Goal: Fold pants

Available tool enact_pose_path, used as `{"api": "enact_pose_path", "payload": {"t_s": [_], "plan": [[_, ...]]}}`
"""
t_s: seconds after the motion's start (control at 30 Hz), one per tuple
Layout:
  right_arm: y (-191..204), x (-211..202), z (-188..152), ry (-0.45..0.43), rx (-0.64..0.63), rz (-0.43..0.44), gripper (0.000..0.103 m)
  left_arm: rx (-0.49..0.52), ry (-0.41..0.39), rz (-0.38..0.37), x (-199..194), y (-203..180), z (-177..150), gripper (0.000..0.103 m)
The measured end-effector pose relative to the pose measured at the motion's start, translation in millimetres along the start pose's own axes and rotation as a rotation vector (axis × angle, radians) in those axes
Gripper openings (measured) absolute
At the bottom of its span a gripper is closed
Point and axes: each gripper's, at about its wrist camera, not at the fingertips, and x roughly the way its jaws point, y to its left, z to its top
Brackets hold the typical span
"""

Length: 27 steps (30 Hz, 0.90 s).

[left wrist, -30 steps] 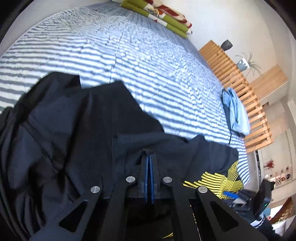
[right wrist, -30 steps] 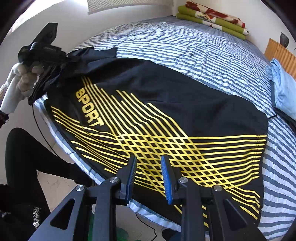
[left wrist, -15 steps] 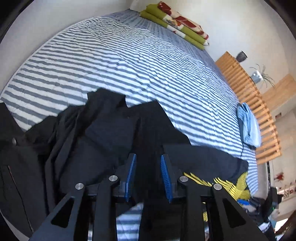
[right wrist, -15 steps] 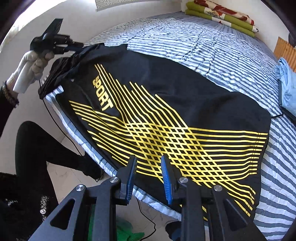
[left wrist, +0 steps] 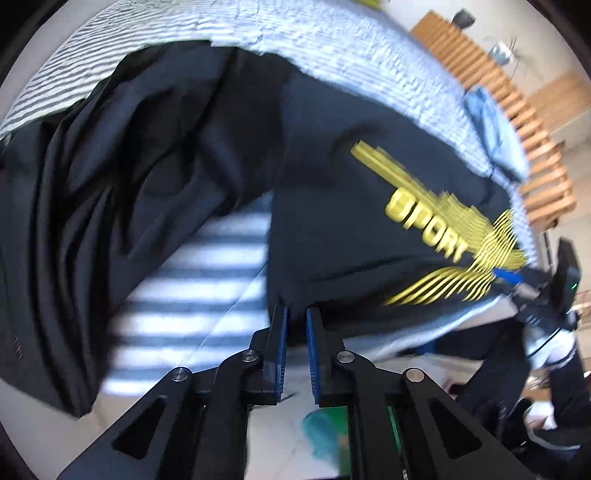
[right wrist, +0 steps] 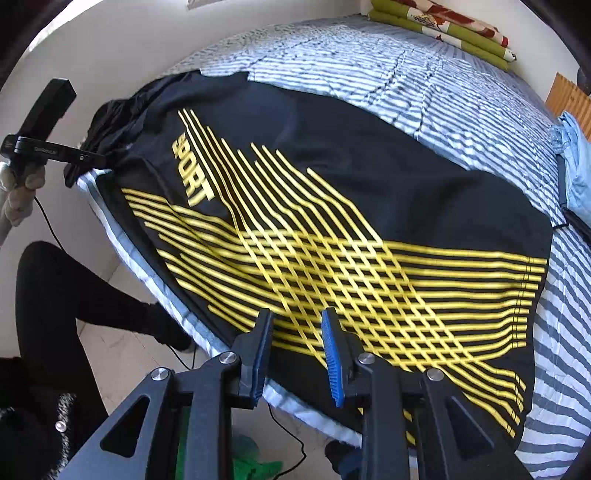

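Note:
Black pants (right wrist: 332, 206) with yellow stripes and the word SPORT lie flat across the striped bed (right wrist: 424, 85). My left gripper (left wrist: 296, 314) points down at the pants' corner (left wrist: 295, 266) by the bed's edge. Its jaws are closing with a narrow gap; the cloth's edge sits at the tips, and the blurred view does not show the pads pressing on it. In the right wrist view the left gripper (right wrist: 94, 159) is at the far left. My right gripper (right wrist: 297, 325) hovers open over the striped hem near the bed's edge, with nothing between its pads.
A crumpled black garment (left wrist: 110, 166) lies bunched beside the pants' waist end. A light blue garment (right wrist: 576, 166) lies by the slatted wooden headboard (left wrist: 517, 122). Folded green and red blankets (right wrist: 443, 26) lie at the far side. A person's black-clad leg (right wrist: 55, 295) stands by the bed.
My left gripper let go of black cloth, opened, and swung off the crumpled pile to the pants' corner at the bed's edge, where its jaws narrowed. The right gripper stayed put.

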Motion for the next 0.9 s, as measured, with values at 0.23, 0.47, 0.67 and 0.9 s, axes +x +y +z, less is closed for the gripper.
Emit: {"api": "enact_pose_path", "payload": {"t_s": [0.23, 0.47, 0.67, 0.9], "plan": [[-23, -32, -14, -0.046, 0.078, 0.005, 0.024, 0.002, -0.129, -0.011, -32, -13, 8, 0.014], [-30, -47, -21, -0.077, 0.136, -0.037, 0.027, 0.144, -0.095, 0.021, -10, -70, 12, 0.042], [-85, -72, -65, -0.118, 0.350, -0.059, 0.032, 0.054, -0.113, 0.032, -11, -34, -7, 0.043], [-113, -81, -81, -0.128, 0.478, -0.055, 0.035, -0.001, -0.118, -0.022, -6, -13, -3, 0.044]]}}
